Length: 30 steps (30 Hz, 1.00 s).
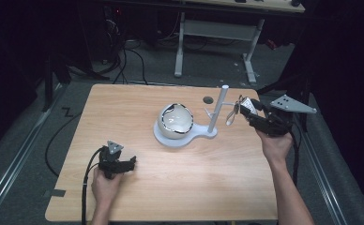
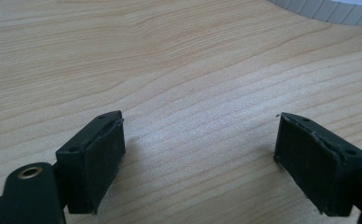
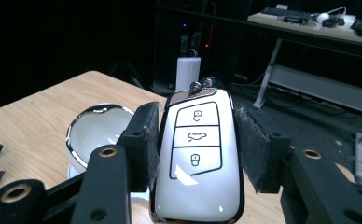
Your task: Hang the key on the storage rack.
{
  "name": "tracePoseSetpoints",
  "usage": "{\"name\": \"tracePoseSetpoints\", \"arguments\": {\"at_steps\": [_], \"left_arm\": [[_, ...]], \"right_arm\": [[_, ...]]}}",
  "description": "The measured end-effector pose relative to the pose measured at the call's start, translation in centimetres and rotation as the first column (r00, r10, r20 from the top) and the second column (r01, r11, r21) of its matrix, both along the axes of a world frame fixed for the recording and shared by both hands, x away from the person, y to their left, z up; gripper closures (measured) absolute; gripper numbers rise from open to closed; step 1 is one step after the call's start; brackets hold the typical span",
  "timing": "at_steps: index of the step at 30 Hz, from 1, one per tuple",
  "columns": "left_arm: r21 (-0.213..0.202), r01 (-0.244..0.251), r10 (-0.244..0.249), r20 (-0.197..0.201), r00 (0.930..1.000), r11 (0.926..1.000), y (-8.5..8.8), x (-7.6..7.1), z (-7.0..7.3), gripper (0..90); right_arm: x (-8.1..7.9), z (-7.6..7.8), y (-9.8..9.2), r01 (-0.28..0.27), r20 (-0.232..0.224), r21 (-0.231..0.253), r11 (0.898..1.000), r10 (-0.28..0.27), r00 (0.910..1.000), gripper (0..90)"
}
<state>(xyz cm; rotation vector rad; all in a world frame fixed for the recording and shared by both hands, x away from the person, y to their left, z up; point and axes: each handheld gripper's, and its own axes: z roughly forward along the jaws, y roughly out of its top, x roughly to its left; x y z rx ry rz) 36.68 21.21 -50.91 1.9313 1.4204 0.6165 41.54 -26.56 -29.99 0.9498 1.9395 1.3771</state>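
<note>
White bowl (image 1: 175, 119) on stand (image 1: 189, 135); contents unclear; right gripper (image 3: 198, 144) clamps key fob (image 3: 198, 158); left gripper (image 2: 200, 154) wide open, empty

Dark room; grey floor (image 1: 208, 65); white-legged desk (image 1: 217, 28) behind.
</note>
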Motion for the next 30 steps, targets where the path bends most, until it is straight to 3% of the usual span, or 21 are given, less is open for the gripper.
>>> {"name": "tracePoseSetpoints", "arguments": {"at_steps": [14,30], "left_arm": [[0.0,0.0,0.0,0.0,1.0,1.0,0.0,0.0,0.0,16.5],[0.0,0.0,0.0,0.0,1.0,1.0,0.0,0.0,0.0,16.6]], "right_arm": [[1.1,1.5,0.4,0.007,0.02,-0.001,1.0,-0.007,0.9998,51.4],[2.3,1.7,-0.1,0.043,0.012,-0.002,0.999,-0.043,0.999,51.5]]}}
